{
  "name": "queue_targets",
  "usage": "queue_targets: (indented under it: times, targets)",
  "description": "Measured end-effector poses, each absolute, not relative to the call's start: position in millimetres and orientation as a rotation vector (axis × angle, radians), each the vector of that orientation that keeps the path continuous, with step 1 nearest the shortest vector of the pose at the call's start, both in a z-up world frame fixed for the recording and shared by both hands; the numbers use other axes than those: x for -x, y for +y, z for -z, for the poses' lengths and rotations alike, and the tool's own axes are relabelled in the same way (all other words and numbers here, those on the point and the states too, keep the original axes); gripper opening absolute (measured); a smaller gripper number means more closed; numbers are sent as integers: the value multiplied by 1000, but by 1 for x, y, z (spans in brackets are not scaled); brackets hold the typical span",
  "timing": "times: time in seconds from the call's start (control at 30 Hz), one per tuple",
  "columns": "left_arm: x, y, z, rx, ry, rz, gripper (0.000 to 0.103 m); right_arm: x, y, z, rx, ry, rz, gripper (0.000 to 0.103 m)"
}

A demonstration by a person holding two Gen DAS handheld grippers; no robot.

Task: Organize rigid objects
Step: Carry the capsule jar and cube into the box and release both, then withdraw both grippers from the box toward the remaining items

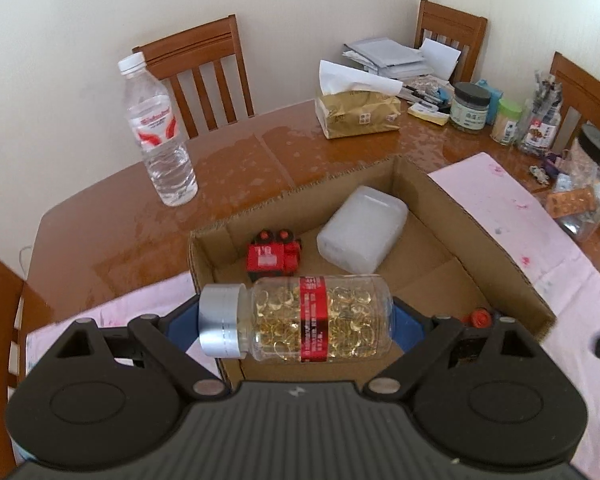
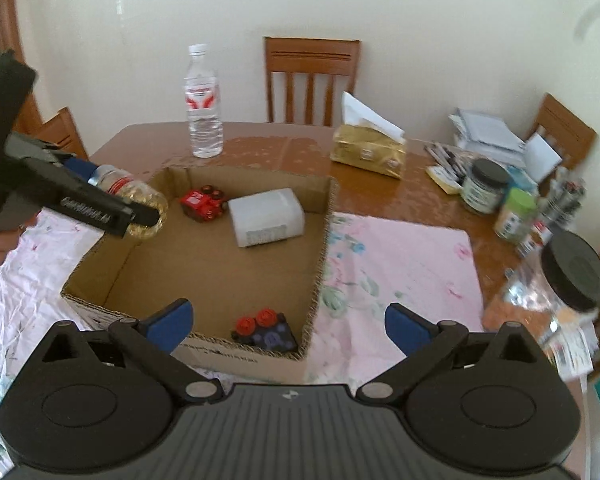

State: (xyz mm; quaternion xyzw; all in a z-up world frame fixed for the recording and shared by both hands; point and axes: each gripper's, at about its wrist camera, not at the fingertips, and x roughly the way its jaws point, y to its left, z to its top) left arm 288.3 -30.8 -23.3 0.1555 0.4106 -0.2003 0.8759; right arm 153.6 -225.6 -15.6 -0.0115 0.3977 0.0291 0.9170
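Note:
My left gripper is shut on a clear capsule bottle with a silver cap and a red label. It holds the bottle sideways, end to end, over the near-left edge of an open cardboard box. In the right wrist view the same bottle hangs at the box's left wall. Inside lie a red toy car, a white plastic case and a black toy with red wheels. My right gripper stands open and empty above the box's near corner.
The box rests on a pink cloth on a wooden table. A water bottle and a tissue pack stand behind it. Jars, pens and papers crowd the right side, with a black-lidded jar close to my right gripper. Chairs surround the table.

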Motion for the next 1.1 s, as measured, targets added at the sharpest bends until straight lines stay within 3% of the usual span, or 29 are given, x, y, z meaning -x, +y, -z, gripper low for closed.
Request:
queue_targets:
  times: [0.37, 0.77, 1.1]
  targets:
    - [-315, -31, 29, -297, 835, 374, 95, -134, -234, 20, -2, 852, 28, 103]
    - [-258, -3, 18, -235, 813, 333, 100, -128, -236, 30, 9, 875, 29, 103]
    - [-190, 9, 52, -201, 890, 260, 100, -116, -247, 48, 7, 926, 21, 103]
